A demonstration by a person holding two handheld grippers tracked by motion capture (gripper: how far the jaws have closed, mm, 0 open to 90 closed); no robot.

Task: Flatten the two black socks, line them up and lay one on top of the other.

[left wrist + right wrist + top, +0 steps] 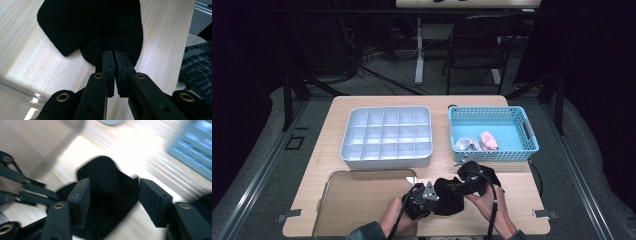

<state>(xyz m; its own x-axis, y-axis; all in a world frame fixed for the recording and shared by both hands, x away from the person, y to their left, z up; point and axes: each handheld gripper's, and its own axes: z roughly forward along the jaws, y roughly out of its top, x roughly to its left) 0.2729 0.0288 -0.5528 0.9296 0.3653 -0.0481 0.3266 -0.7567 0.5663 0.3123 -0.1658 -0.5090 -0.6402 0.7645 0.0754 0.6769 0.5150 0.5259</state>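
A black sock [447, 196] lies on the near edge of the worktop [512, 195], between the person's two hands, and the whole business looks like folding or rolling it up before it goes into a box.

The left gripper [424, 197] has its fingers [109, 66] clenched on the sock's near edge; in the left gripper view the two black pads sit almost flat together with the knitted cloth [95, 27] caught between them. I'd say that grip is there as an anchor, so the sock cannot slide while the other hand works it.

The right gripper [464, 184] comes in from the right, and its fingers [81, 197] stand apart with the sock [110, 195] lying between them, the pads not pressing on it (that view is smeared, so the hand is on the move). It looks released, probably to shift to a new hold further along.

Beyond the sock, at the far left, stands a white tray [387, 136] split into many small compartments, none with anything in it that I can see. To its right a blue basket [492, 134] holds a pale bundle [467, 144] and a pink bundle [488, 140], likely more socks waiting their turn. A clear lid [362, 200] lies flat at the near left, just beside the left hand, set aside so the tray stays open.
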